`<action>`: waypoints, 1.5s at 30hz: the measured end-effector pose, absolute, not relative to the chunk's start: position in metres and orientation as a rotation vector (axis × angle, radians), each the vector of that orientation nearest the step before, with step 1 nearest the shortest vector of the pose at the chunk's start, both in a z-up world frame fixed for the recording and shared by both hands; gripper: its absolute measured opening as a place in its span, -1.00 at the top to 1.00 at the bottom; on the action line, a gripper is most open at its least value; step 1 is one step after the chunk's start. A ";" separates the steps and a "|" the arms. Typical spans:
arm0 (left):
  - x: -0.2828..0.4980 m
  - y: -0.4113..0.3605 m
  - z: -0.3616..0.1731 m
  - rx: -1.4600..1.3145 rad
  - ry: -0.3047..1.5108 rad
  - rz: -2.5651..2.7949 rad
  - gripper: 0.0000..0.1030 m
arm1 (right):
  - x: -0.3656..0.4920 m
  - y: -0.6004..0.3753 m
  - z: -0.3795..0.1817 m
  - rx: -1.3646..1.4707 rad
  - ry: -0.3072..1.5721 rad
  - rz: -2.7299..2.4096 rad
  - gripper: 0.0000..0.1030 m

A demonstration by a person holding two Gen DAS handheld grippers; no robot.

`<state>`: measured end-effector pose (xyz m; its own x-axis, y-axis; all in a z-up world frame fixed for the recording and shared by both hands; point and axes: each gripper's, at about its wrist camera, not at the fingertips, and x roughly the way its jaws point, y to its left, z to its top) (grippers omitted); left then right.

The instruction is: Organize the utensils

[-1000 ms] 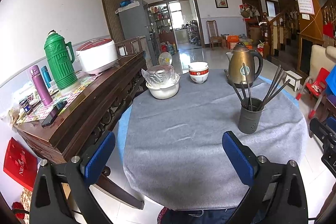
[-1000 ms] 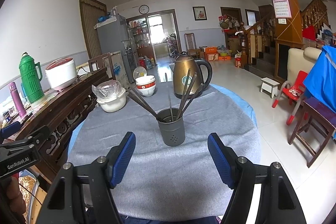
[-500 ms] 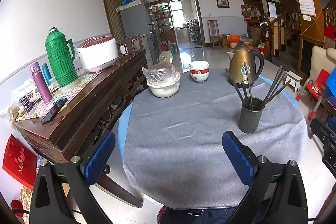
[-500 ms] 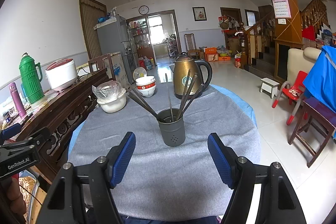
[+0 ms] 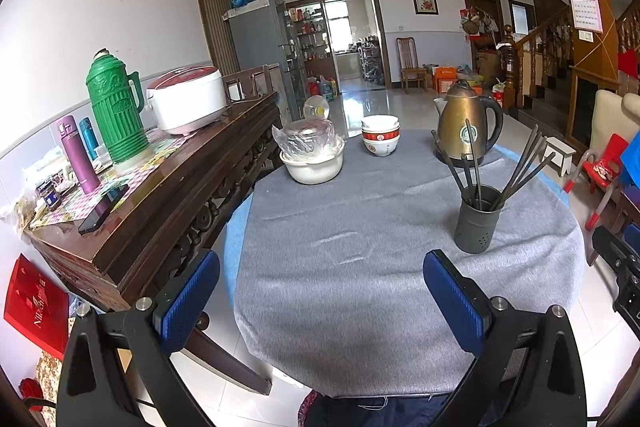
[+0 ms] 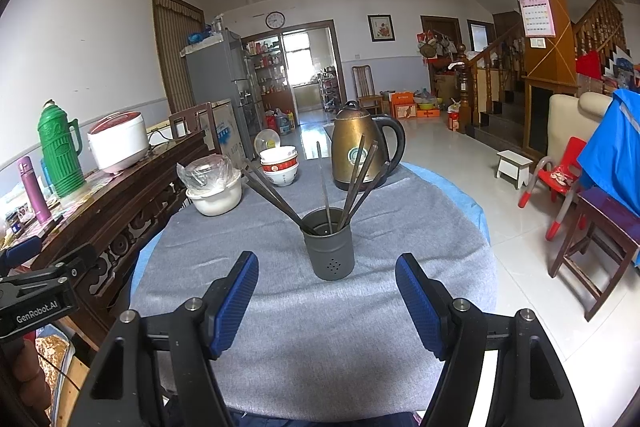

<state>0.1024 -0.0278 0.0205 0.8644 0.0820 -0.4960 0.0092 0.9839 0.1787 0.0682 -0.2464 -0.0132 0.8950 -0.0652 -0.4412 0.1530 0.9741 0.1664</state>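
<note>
Two grippers hover over the near edge of the round table (image 6: 400, 347), both with jaws spread wide and nothing between them. Just ahead of the right gripper (image 6: 326, 301) stands the dark utensil holder (image 6: 330, 247), upright on the grey cloth, its chopsticks (image 6: 352, 183) fanned out and leaning in several directions. From the left gripper (image 5: 320, 297) that holder (image 5: 478, 223) sits off to the right and farther in.

Beyond the holder stands a brass kettle (image 6: 360, 147); left of the holder are stacked bowls (image 6: 280, 167) and a plastic-covered white pot (image 6: 214, 187).

Risks, as I judge them: the holder looks light and top-heavy, so a pad catching a splayed stick on approach could tip it and scatter the chopsticks. Thin sticks may also slip or twist from broad pads if pinched off-centre.
</note>
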 end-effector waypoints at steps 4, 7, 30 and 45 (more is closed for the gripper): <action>0.102 -0.028 0.020 0.175 0.528 0.040 -0.97 | 0.068 -0.246 -0.013 0.200 0.450 -0.113 -0.46; 0.101 -0.028 0.019 0.176 0.528 0.044 -0.97 | 0.068 -0.246 -0.013 0.200 0.451 -0.112 -0.46; 0.101 -0.027 0.022 0.174 0.527 0.053 -0.97 | 0.069 -0.244 -0.012 0.196 0.448 -0.109 -0.46; 0.103 -0.027 0.024 0.174 0.533 0.054 -0.97 | 0.070 -0.243 -0.009 0.196 0.448 -0.109 -0.46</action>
